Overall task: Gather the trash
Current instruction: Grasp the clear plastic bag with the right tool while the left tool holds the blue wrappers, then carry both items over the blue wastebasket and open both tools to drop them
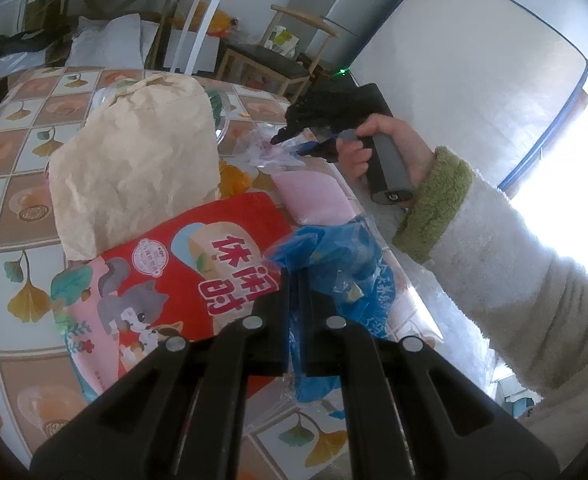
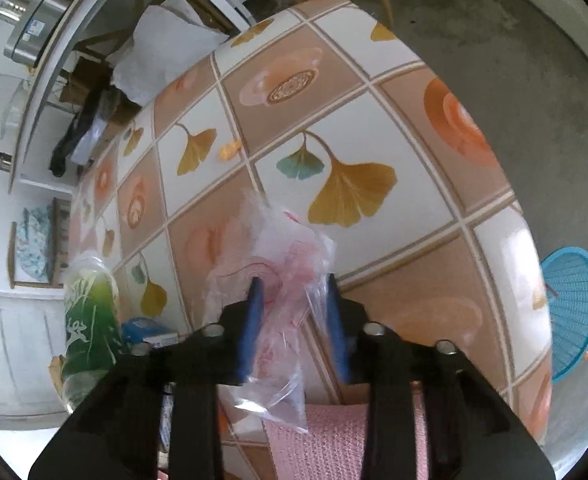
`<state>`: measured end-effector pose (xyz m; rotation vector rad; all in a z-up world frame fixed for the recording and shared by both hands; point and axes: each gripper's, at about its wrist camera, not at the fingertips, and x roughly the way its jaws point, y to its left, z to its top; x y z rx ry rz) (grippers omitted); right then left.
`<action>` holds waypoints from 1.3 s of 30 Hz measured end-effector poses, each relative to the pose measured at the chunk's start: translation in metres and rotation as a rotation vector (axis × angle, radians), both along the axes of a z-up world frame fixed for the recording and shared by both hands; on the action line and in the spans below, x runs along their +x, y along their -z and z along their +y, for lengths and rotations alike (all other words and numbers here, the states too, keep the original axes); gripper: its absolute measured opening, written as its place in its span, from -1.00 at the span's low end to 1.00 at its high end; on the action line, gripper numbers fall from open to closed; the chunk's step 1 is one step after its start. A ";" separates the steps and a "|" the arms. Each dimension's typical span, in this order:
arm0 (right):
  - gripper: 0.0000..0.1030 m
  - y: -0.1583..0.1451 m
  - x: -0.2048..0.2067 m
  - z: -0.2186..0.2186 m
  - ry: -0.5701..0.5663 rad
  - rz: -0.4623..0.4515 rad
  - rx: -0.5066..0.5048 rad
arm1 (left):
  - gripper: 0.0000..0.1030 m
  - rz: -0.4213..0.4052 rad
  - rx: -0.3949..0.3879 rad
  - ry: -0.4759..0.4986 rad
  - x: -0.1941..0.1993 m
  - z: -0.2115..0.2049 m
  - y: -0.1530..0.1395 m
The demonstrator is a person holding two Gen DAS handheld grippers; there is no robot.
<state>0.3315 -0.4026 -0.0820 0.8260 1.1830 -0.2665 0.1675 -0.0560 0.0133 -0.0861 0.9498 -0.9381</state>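
Observation:
My left gripper (image 1: 296, 276) is shut on a crumpled blue plastic bag (image 1: 334, 264) at the table's near right edge. Beside it lie a red snack packet (image 1: 181, 280) and a crumpled brown paper bag (image 1: 133, 168). My right gripper (image 2: 294, 284) is open with its blue fingers (image 2: 253, 312) either side of a clear plastic wrapper with pink print (image 2: 281, 264) that lies on the table. The right gripper also shows in the left wrist view (image 1: 289, 136), over that wrapper (image 1: 269, 152). A pink foam sheet (image 1: 314, 196) lies just behind the right gripper.
The table (image 2: 334, 120) has a tile-and-ginkgo-leaf cloth. A green bottle (image 2: 89, 312) and a small blue box (image 2: 149, 330) stand at its left edge in the right wrist view. A blue basket (image 2: 574, 312) sits on the floor. A clear plastic container (image 1: 217, 108) lies behind the paper bag.

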 end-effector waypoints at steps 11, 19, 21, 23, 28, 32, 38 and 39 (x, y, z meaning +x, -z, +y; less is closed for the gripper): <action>-0.83 -0.037 -0.045 -0.037 0.076 -0.288 0.127 | -0.96 0.004 -0.029 -0.033 0.001 0.002 -0.018; -0.83 -0.117 -0.161 -0.075 0.100 -0.536 0.018 | -0.97 -0.054 -0.037 0.037 -0.007 -0.037 -0.049; -0.83 -0.127 -0.203 -0.086 0.128 -0.569 -0.020 | -0.97 -0.064 -0.029 0.076 -0.010 -0.056 -0.054; -0.83 -0.131 -0.245 -0.098 0.175 -0.583 -0.053 | -0.97 -0.078 -0.020 0.126 -0.014 -0.082 -0.059; -0.83 -0.118 -0.345 -0.131 0.320 -0.521 -0.165 | -0.97 -0.108 0.027 0.290 -0.029 -0.171 -0.063; -0.83 -0.077 -0.403 -0.148 0.441 -0.400 -0.202 | -0.97 -0.115 0.122 0.407 -0.045 -0.261 -0.043; -0.83 0.002 -0.441 -0.173 0.558 -0.199 -0.195 | -0.97 -0.147 0.376 0.536 -0.076 -0.384 0.024; -0.83 0.014 -0.445 -0.177 0.567 -0.172 -0.190 | -0.97 -0.150 0.421 0.552 -0.080 -0.401 0.038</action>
